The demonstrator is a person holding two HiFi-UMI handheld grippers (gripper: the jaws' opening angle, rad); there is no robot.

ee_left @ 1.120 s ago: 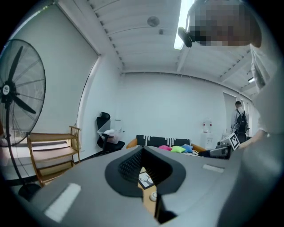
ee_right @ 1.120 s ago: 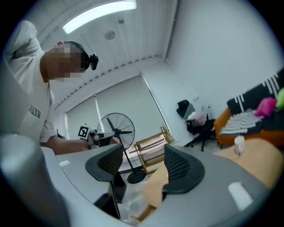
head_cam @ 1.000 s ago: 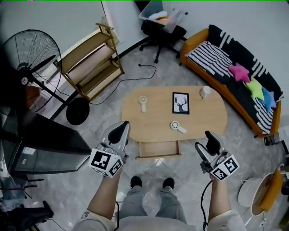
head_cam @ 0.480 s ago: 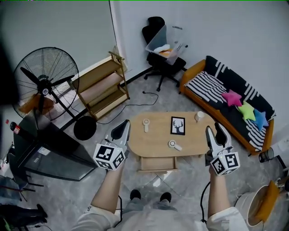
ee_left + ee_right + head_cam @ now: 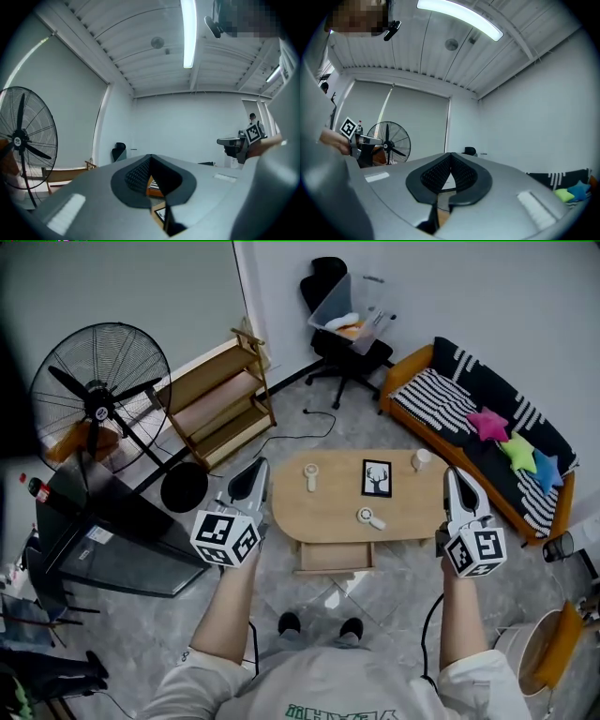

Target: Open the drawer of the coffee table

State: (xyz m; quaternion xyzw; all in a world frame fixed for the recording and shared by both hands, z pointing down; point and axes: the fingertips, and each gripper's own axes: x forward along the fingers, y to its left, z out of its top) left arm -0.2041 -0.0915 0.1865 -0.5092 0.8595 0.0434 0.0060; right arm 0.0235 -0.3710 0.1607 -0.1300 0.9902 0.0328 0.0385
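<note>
Oval light-wood coffee table (image 5: 328,512) at frame centre, long axis running left to right. Its shallow light-wood drawer (image 5: 335,557) stands pulled out from the table's lower edge, just below centre, wooden floor showing inside. The drawer points toward the bottom of the frame; its long axis runs left to right, parallel to the tabletop. Left gripper (image 5: 253,472) beside the table's left end, jaws clenched, empty. Right gripper (image 5: 457,482) over the right end, likewise clenched, empty.
</note>
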